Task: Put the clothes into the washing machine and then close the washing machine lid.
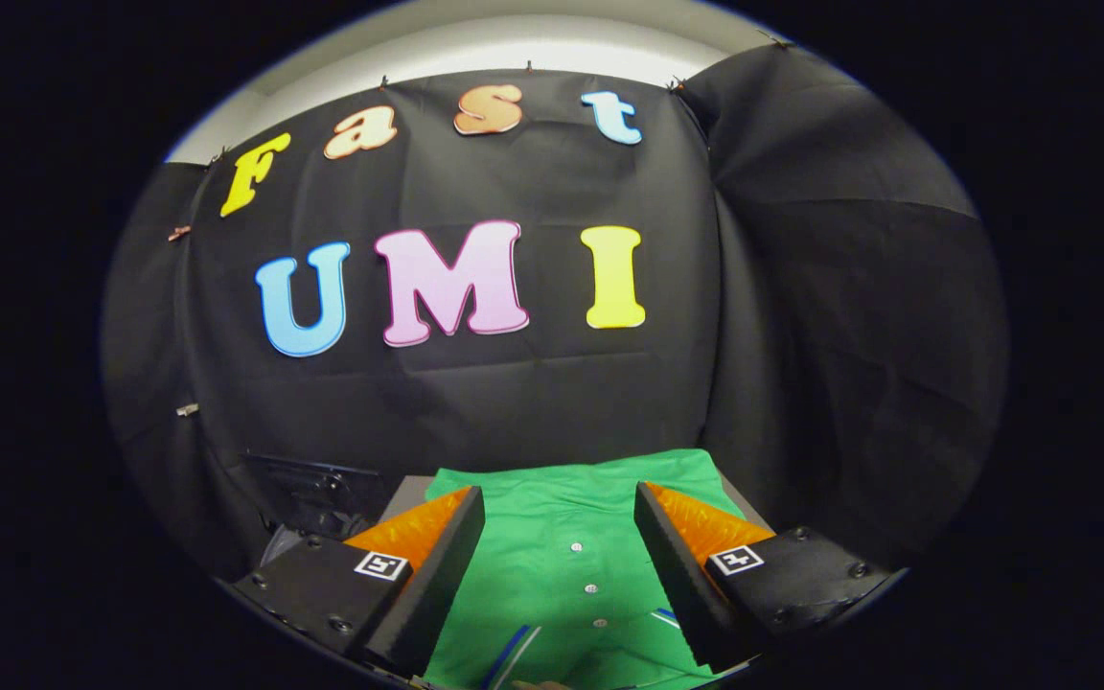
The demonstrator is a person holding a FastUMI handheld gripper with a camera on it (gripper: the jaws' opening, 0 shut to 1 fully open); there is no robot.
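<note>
- the claw [560,537] is spread wide with nothing held; its two fingers stand well apart, and green cloth shows in the gap between them.
- the task's thing, a green shirt [571,498] with a row of small buttons [590,587] down its front, lies flat on a grey table [406,496], below and just ahead of the fingers, reaching on towards the booth's black wall.
- a dark, glossy object [317,494] sits beside the table's near corner, off the left finger; it may be part of the washing machine, but it is too dark to tell.
- risk: the shirt lies smooth and flat, so a straight descent may pinch only the top layer, or slide off the cloth and close on nothing.
- risk: a pinch landing on the buttons could slip, since they are hard and the cloth around them is thin.
- risk: a shirt caught at one point will likely hang long and could drag over the table edge or snag on the machine's opening.
- pose: the claw hovers above the shirt, tilted gently downward and forward, roughly centred on the button line, with neither finger touching the fabric as far as can be seen.
</note>
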